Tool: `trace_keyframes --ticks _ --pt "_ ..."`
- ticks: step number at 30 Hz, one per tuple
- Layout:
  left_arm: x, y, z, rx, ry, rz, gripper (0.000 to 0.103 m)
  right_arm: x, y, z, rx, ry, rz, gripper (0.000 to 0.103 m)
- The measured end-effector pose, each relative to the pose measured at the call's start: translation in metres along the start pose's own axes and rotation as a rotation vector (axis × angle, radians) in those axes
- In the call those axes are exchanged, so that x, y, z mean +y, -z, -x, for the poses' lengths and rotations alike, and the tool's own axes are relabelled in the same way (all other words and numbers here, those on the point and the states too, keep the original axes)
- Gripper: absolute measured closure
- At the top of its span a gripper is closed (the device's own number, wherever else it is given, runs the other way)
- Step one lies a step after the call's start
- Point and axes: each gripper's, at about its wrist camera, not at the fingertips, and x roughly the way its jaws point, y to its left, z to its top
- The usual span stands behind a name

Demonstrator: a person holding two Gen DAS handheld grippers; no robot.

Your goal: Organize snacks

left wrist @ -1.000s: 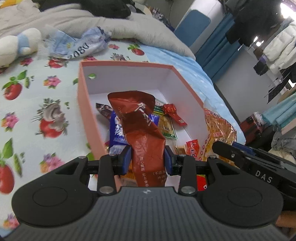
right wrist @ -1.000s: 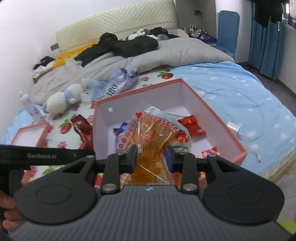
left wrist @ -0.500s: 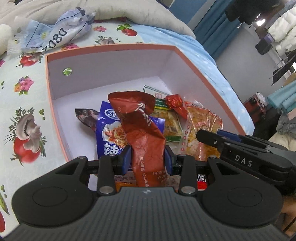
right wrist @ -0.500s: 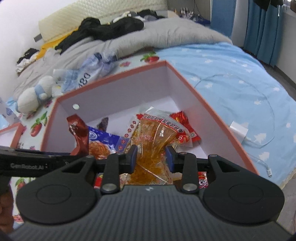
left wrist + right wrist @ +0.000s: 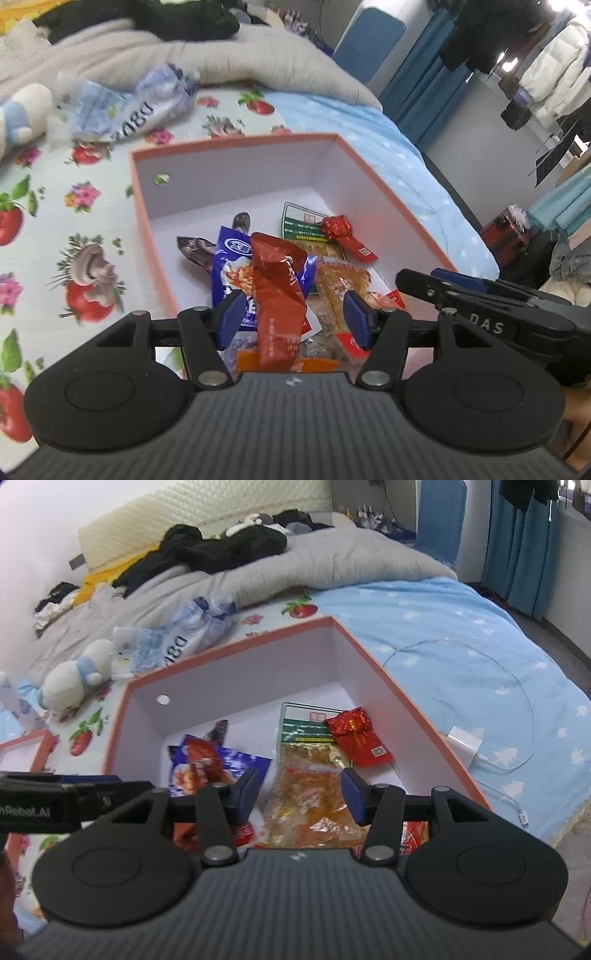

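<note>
The dark red packet [image 5: 280,295] is lying between the left gripper [image 5: 291,319] jaws, which have just been opening and are no longer pressing it. The orange packet [image 5: 306,797] is likewise sitting free in the half-open right gripper [image 5: 301,792]. Both are resting in the pink box [image 5: 236,142] just ahead. Either wrapper may be snagging on a pad and lifting out.

One orange-rimmed box [image 5: 373,657] holds at least six snack packets: one dark red packet [image 5: 279,295], one blue packet [image 5: 231,258], one clear orange packet [image 5: 310,797], one green-labelled packet [image 5: 303,725], one small red foil packet [image 5: 356,734] and one dark packet [image 5: 194,247]. Outside sit one plush toy [image 5: 74,672], one crumpled blue bag [image 5: 184,635] and one white charger [image 5: 463,740].
</note>
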Motion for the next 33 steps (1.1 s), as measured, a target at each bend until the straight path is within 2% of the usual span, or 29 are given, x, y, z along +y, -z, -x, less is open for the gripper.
trace_keyframes --ticks 8,20,26,33 --pt "-0.008 0.039 0.072 -0.062 -0.027 0.023 0.039 0.017 0.019 0.059 -0.057 -0.032 -0.016 0.051" --pt "-0.036 0.074 0.176 -0.232 -0.033 -0.009 0.039 0.033 0.044 0.148 -0.187 -0.064 -0.015 0.051" --pt "-0.040 0.100 0.209 -0.278 -0.036 -0.009 0.039 0.042 0.058 0.180 -0.236 -0.063 -0.004 0.051" --pt "-0.041 0.134 0.232 -0.285 -0.041 -0.027 0.038 0.049 0.086 0.207 -0.266 -0.062 -0.010 0.051"
